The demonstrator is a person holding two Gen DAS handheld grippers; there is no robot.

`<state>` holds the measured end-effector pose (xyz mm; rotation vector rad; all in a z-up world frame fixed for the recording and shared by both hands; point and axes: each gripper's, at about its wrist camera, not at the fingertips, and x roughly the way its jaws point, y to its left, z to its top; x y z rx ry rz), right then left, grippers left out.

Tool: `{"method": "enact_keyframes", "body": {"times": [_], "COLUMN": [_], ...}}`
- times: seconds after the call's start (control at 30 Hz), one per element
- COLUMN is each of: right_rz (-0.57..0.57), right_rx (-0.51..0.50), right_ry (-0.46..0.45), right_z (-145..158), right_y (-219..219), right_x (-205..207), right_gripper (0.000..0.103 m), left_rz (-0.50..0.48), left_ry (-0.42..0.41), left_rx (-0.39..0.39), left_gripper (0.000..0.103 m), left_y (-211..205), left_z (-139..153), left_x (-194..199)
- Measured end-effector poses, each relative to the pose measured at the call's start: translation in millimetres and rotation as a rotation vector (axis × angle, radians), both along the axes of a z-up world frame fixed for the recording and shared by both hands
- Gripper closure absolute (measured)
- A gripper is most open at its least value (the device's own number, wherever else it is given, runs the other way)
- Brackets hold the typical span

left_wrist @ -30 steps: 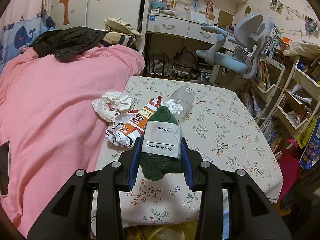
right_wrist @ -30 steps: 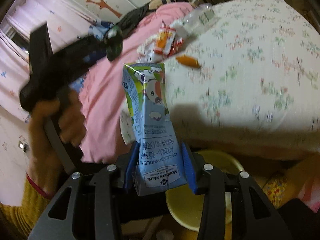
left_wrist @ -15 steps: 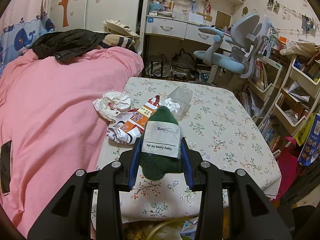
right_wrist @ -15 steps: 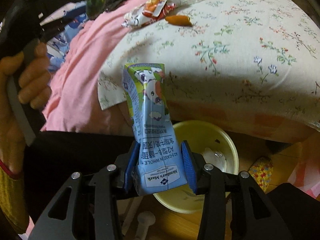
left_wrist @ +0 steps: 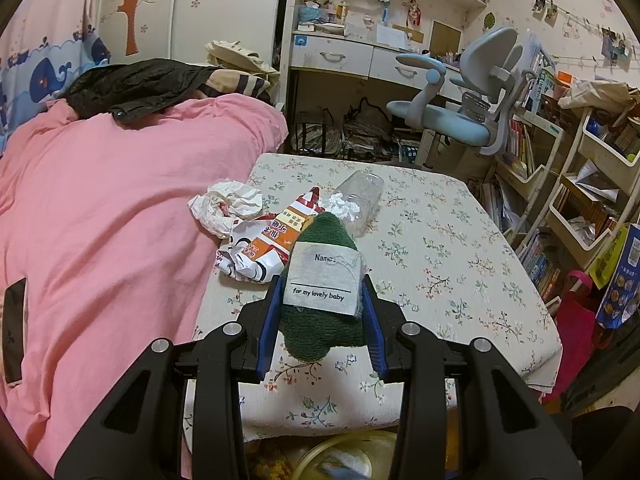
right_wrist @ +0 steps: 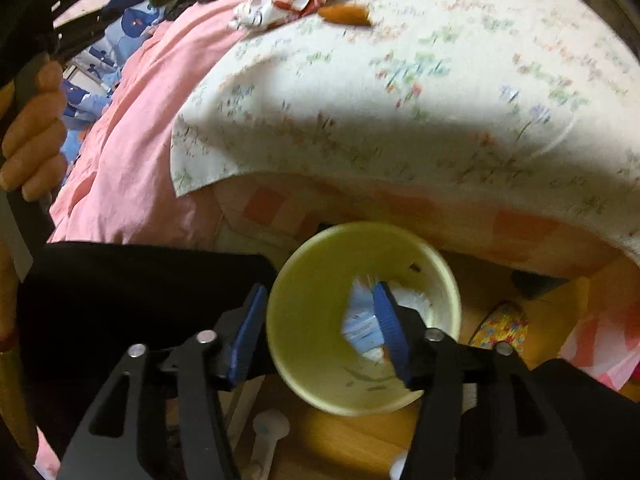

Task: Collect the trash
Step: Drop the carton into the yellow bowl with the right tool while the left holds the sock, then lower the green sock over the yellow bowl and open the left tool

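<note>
Opening, the right gripper [right_wrist: 320, 328] has nothing pressed between its pads; the blurred blue carton [right_wrist: 362, 322] lies in the yellow bin [right_wrist: 304, 280] below, against the right pad, its axis unclear. Beyond the bin hangs the floral cloth [right_wrist: 400, 100] of the table. Half-spread, the left gripper [left_wrist: 322, 316] pinches a green towel [left_wrist: 320, 328], its long axis pointing away, above that table near a wrapper [left_wrist: 260, 248], tissue [left_wrist: 226, 208] and bottle [left_wrist: 360, 200]. Pink bedding [left_wrist: 100, 220] lies beside it.
</note>
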<state>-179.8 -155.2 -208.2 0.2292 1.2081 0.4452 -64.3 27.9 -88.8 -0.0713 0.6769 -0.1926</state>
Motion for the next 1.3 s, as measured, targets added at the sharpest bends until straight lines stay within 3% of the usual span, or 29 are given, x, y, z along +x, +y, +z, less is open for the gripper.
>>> {"method": "enact_keyframes", "body": {"times": [0.13, 0.27, 0.53, 0.9, 1.07, 1.3], "right_rz": [-0.066, -0.136, -0.272, -0.379, -0.388, -0.400], "right_rx": [-0.049, -0.168, -0.293, -0.393, -0.404, -0.411], "right_ry": [-0.097, -0.199, -0.292, -0.368, -0.392, -0.415], "right_z": [15.3, 31.6, 50.9, 68.4, 73.8, 78.3], "right_y": [-12.1, -21.6, -42.1, -56.0, -57.5, -58.5], "right_x": [0.6, 1.5, 2.9, 1.0, -1.7, -3.3], "right_gripper": [0.035, 0.024, 0.009, 0.008, 0.008, 0.008], "left_rz": [-0.005, -0.020, -0.105, -0.178, -0.187, -0.139], "left_ry": [0.009, 0.064, 0.176, 0.339, 0.337, 0.304], "left_rx": [-0.001, 0.004, 0.094, 0.172, 0.210, 0.175], "left_gripper": [0.067, 0.067, 0.067, 0.061, 0.053, 0.046], "left_y": [0.9, -2.2, -31.6, -54.6, -61.0, -51.3], "left_z": [-0.8, -13.0, -48.3, -93.5, -95.9, -87.7], "left_x": [-8.6, -23.3, -66.7, -116.6, -121.6, -119.2]}}
